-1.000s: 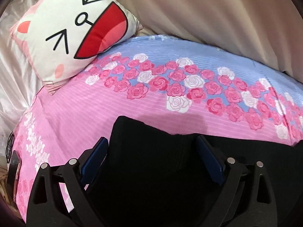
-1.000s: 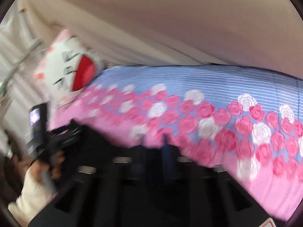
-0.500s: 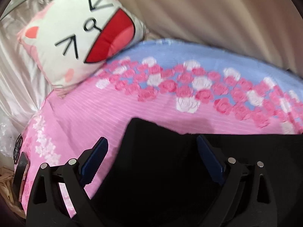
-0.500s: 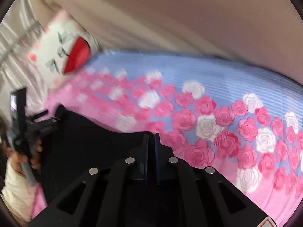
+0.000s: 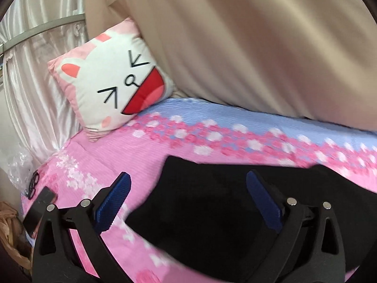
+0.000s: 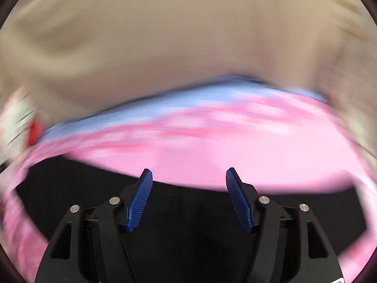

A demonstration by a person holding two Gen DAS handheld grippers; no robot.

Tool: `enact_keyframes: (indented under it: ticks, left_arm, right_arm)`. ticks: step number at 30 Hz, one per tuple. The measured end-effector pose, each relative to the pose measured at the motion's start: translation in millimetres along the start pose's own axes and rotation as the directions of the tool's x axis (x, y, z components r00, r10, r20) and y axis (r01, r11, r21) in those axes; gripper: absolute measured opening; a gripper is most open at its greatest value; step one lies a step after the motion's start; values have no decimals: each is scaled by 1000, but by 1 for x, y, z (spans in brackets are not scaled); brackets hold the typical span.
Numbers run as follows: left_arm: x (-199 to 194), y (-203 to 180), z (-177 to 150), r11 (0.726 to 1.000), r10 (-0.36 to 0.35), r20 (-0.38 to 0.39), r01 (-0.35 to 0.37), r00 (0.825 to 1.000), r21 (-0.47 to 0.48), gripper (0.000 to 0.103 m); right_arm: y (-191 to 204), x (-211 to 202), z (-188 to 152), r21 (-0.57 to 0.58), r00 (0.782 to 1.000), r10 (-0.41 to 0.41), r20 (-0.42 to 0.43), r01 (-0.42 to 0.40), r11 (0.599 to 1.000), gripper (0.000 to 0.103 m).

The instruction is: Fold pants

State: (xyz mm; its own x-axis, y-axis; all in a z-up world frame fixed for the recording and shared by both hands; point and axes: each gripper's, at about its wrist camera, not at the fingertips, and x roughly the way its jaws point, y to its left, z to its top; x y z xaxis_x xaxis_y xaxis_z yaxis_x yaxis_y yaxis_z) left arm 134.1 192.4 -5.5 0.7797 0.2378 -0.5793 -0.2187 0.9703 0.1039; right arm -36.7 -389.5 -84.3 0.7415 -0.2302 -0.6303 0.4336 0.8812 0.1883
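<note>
The soft black pants lie flat on the pink bed sheet with pink and white roses and a blue stripe; in the left wrist view they spread out under and past the right finger, and the left finger sits over bare pink sheet; the left gripper has its two blue ribbed fingers spread wide apart, holding nothing; far ahead of the left finger a square white pillow with a cat face and a big red mouth leans on a tan curtain; shiny white cloth hangs off to the left.

The right wrist view is very blurry; the right gripper also has its blue fingers spread apart with nothing between them; the pants lie under both fingers and reach out to each side; the pink sheet lies just ahead of the tips.
</note>
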Motion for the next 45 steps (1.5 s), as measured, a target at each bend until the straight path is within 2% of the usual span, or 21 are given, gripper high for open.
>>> enact_keyframes:
  ticks: [1, 3, 5, 7, 9, 11, 12, 14, 15, 18, 20, 22, 26, 27, 28, 31, 36, 38, 40, 43, 45]
  left_arm:
    - [-4, -9, -4, 1000, -16, -8, 16, 1000, 14, 96]
    - [-11, -32, -13, 998, -47, -26, 48, 999, 42, 96]
    - [-18, -64, -22, 994, -81, -44, 84, 996, 74, 96]
    - [-23, -93, -29, 989, -105, -66, 112, 992, 100, 96]
    - [-27, -112, -35, 985, -123, -91, 133, 988, 110, 96]
    - [-32, -126, -41, 981, -148, -121, 162, 981, 110, 96]
    - [-34, -131, -43, 979, -158, -132, 172, 979, 111, 96]
    - [-35, -135, -46, 979, -156, -149, 173, 976, 109, 96]
    - [-34, -136, -48, 980, -151, -156, 169, 976, 108, 96]
    - [-32, -130, -50, 984, -132, -168, 150, 977, 99, 96]
    - [-30, -119, -50, 987, -119, -170, 134, 978, 85, 96]
    - [-25, -103, -49, 991, -113, -175, 124, 978, 55, 96]
    - [-12, -65, -52, 994, -111, -196, 109, 974, -21, 96]
    - [-8, -52, -53, 993, -112, -199, 105, 974, -45, 96]
    - [-5, -41, -54, 993, -112, -199, 101, 974, -65, 96]
    - [-1, -9, -56, 988, -121, -194, 100, 973, -117, 96]
    - [4, 44, -60, 981, -94, -177, 61, 980, -183, 96]
    - [5, 65, -63, 974, -89, -174, 48, 981, -222, 96]
    - [7, 83, -65, 965, -89, -174, 42, 981, -260, 96]
    - [11, 101, -71, 954, -92, -178, 36, 980, -296, 96]
    - [15, 110, -75, 949, -96, -185, 34, 978, -314, 96]
  right_arm:
    - [-44, -8, -6, 66, 998, -66, -5, 66, 996, 64]
    - [-106, -12, -13, 131, 992, -118, -40, 122, 984, 64]
    - [-135, -6, -16, 155, 989, -125, -74, 135, 979, 65]
    - [-155, 9, -19, 165, 988, -101, -118, 120, 979, 67]
    - [-151, 14, -19, 165, 995, -10, -99, 26, 986, 83]
    - [-145, 17, -20, 143, 994, 9, -108, 6, 990, 82]
    - [-139, 17, -20, 127, 993, 25, -113, -10, 992, 76]
    - [-136, 19, -21, 150, 991, 60, -122, -41, 988, 25]
    - [-140, 22, -22, 201, 984, 132, -121, -106, 974, 21]
    - [-140, 16, -22, 263, 980, 182, -85, -154, 952, 19]
    - [-134, 2, -20, 314, 957, 289, -21, -268, 911, 18]
    - [-111, -17, -9, 306, 930, 365, 33, -358, 882, 18]
    - [-40, -47, 17, 230, 839, 539, 74, -540, 809, 18]
    - [-13, -50, 24, 204, 807, 587, 67, -587, 783, 18]
    - [14, -51, 29, 182, 773, 633, 51, -630, 755, 18]
    - [98, -48, 36, 100, 697, 717, -20, -712, 695, 19]
    - [225, -18, 15, 11, 629, 754, -191, -767, 642, 19]
    - [263, -7, -2, -23, 625, 736, -261, -766, 642, 19]
    - [298, 9, -27, -58, 635, 694, -338, -750, 658, 19]
    - [328, 33, -59, -124, 685, 602, -411, -696, 707, 19]
    - [338, 45, -76, -139, 679, 574, -458, -693, 708, 25]
